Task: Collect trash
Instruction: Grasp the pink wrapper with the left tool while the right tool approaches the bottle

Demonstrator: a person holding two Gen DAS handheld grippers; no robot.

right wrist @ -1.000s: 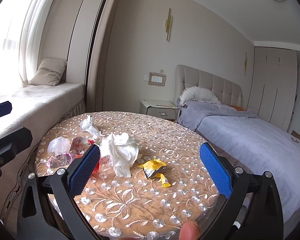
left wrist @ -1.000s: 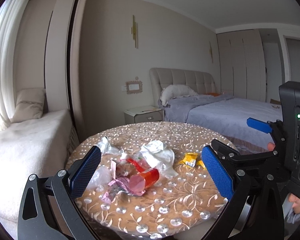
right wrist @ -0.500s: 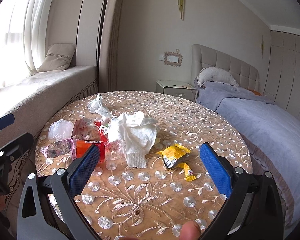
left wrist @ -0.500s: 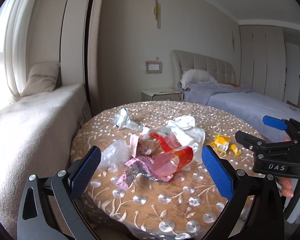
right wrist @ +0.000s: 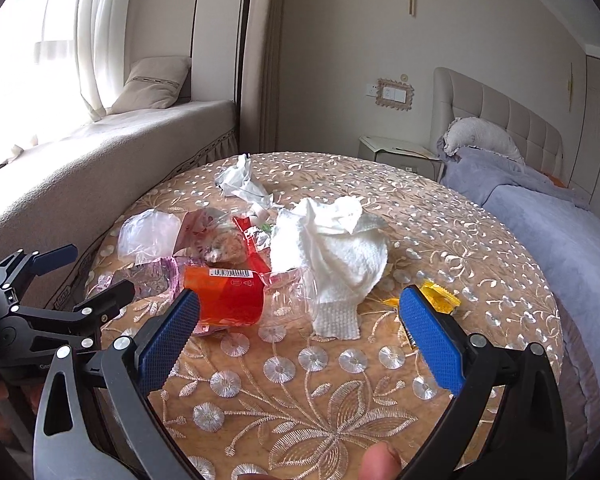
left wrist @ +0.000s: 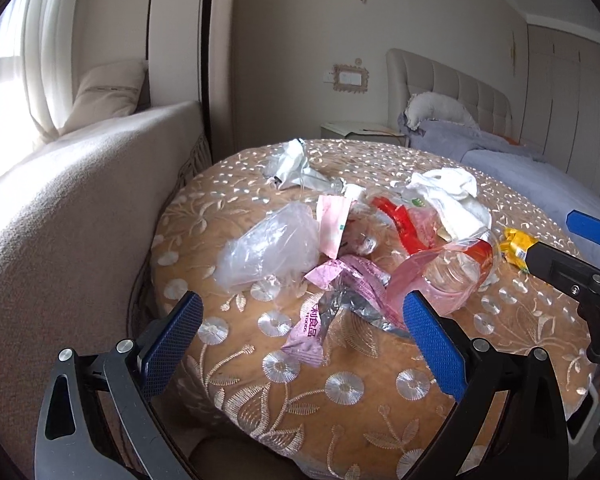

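Trash lies on a round table with an embroidered tan cloth [left wrist: 340,392]. In the left wrist view I see a clear plastic bag [left wrist: 268,248], pink wrappers [left wrist: 340,296], a crushed bottle with an orange label [left wrist: 452,272], a white tissue [left wrist: 452,196] and a yellow wrapper [left wrist: 518,246]. My left gripper [left wrist: 300,340] is open and empty, just above the pink wrappers. My right gripper [right wrist: 296,332] is open and empty, near the orange-label bottle [right wrist: 228,296], the white tissue [right wrist: 332,256] and the yellow wrapper [right wrist: 440,296].
A crumpled white wrapper [right wrist: 240,184] lies at the table's far side. A cushioned window seat [left wrist: 60,208] runs along the left. A bed with grey bedding [right wrist: 560,216] and a nightstand [right wrist: 396,156] stand at the right and back.
Both grippers have moved forward and lower toward the table; the trash now looks larger and closer. Both stay open and empty.
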